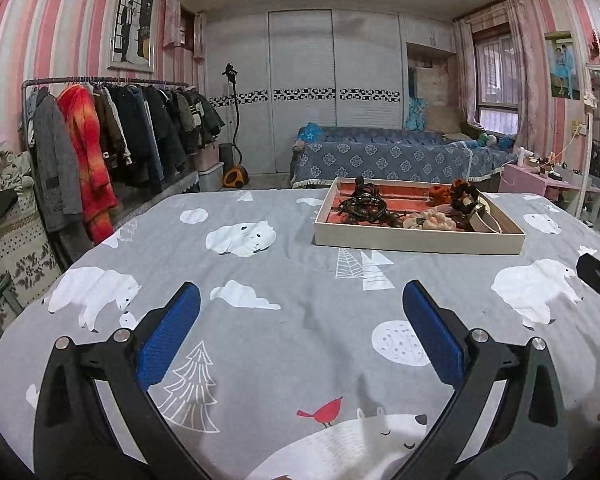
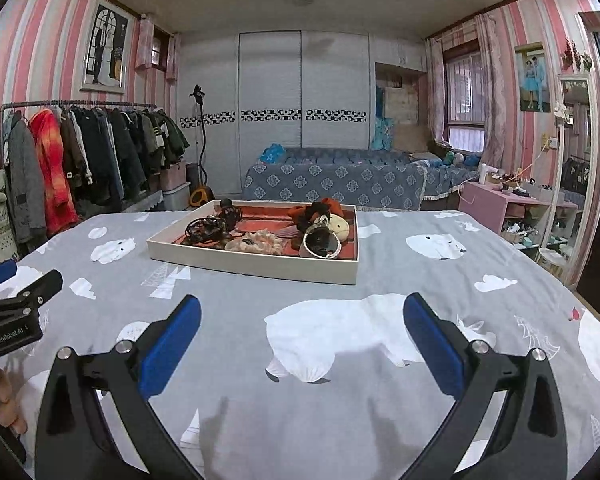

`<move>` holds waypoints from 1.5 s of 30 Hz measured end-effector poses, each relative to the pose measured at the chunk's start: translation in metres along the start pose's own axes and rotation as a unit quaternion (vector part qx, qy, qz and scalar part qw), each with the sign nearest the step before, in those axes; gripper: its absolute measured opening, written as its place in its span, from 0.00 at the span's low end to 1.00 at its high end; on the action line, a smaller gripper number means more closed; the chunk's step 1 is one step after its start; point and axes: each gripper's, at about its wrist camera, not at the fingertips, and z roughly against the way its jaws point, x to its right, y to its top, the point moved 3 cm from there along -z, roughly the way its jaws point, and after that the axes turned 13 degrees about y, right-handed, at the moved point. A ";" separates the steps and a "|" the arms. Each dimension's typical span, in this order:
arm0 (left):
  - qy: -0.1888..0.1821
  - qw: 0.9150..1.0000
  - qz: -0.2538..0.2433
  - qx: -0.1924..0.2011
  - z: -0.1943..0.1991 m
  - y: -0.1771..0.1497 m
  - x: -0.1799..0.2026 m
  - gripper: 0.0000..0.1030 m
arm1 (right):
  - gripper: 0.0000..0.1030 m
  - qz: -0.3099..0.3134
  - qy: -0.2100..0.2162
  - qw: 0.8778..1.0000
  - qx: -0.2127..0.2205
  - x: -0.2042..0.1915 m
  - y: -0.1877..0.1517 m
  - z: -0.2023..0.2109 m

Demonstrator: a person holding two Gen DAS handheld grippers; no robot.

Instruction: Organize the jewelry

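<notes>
A shallow white tray (image 1: pixel 416 242) with a red lining sits on the bed, far right of centre in the left wrist view and ahead at centre in the right wrist view (image 2: pixel 252 264). It holds dark bead bracelets (image 1: pixel 364 206) (image 2: pixel 206 228), a beige scrunchie (image 1: pixel 428 219) (image 2: pixel 256 245), an orange item (image 1: pixel 438 194) and other hair pieces (image 2: pixel 320 236). My left gripper (image 1: pixel 302 312) is open and empty above the sheet, well short of the tray. My right gripper (image 2: pixel 302 320) is open and empty too, closer to the tray's front wall.
The bed has a grey sheet (image 1: pixel 260 320) with polar bear prints. A clothes rack (image 1: pixel 112 136) stands at left, a blue sofa (image 1: pixel 400 156) behind the bed, a pink desk (image 2: pixel 500 200) and mirror (image 2: pixel 572 168) at right.
</notes>
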 end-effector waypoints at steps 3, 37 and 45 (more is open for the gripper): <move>-0.001 1.000 0.004 -0.006 -0.002 0.000 -0.002 0.95 | 0.96 0.001 -0.003 1.000 0.001 -0.001 0.000 0.000; 0.004 1.000 0.003 0.019 0.007 0.000 -0.001 0.95 | 0.96 0.011 -0.022 1.000 0.000 -0.003 -0.001 0.002; 0.004 1.000 0.003 0.020 0.008 0.000 -0.001 0.95 | 0.96 0.011 -0.022 1.000 0.000 -0.003 0.000 0.002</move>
